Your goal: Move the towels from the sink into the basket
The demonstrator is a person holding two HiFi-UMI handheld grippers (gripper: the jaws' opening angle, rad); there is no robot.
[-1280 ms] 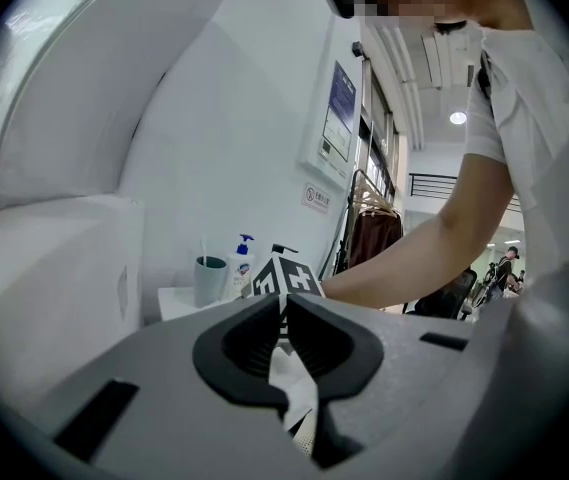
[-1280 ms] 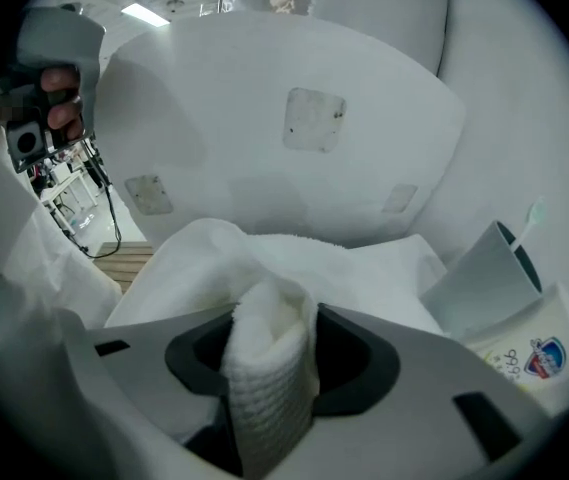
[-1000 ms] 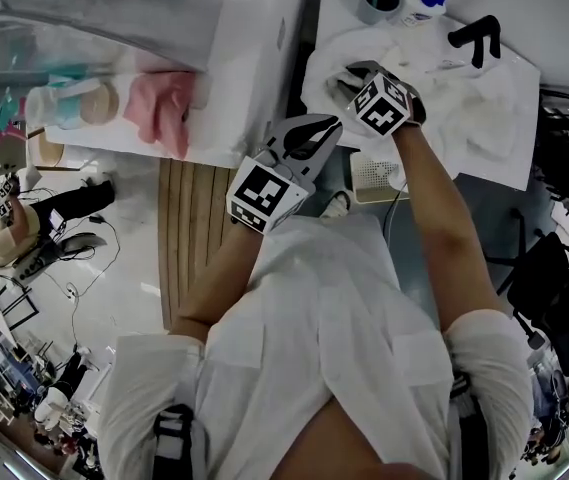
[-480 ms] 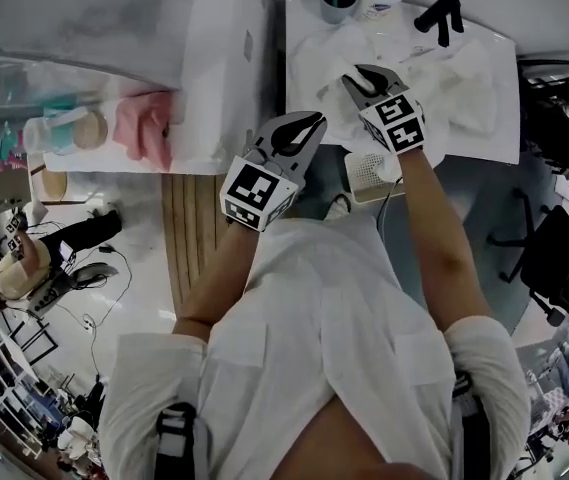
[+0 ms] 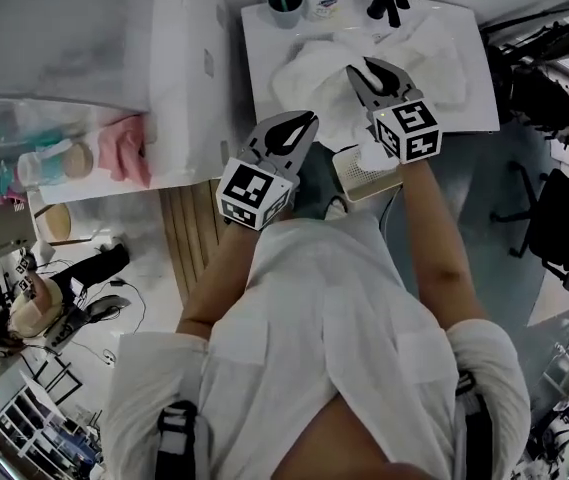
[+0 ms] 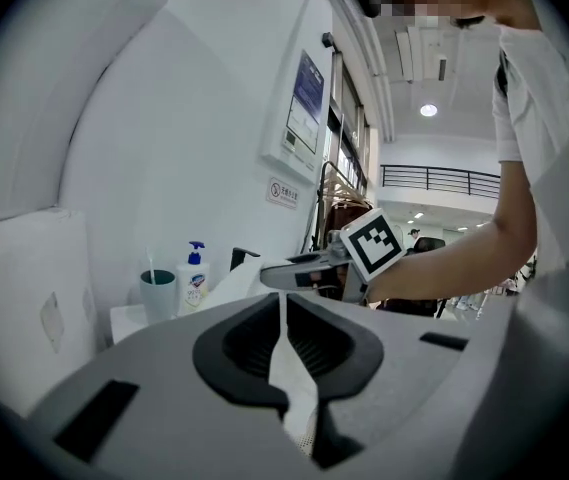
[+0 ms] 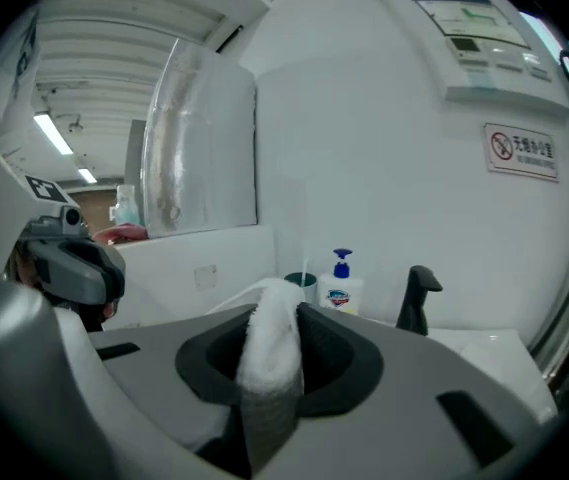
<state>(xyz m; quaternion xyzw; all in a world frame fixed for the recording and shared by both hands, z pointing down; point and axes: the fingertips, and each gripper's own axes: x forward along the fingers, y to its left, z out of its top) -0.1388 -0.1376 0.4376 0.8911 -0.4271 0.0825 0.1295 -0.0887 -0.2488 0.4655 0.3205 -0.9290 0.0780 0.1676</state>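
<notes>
Right gripper view: right gripper clamps towel above sink, evidently for transfer to basket. Left gripper closed, empty, held clear.

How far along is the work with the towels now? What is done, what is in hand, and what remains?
Done: nothing I can confirm; I cannot tell what the basket holds. In hand: the right tongs grip one white towel above the sink. The left tongs are shut and empty. Left: more towels lie in the sink.
</notes>
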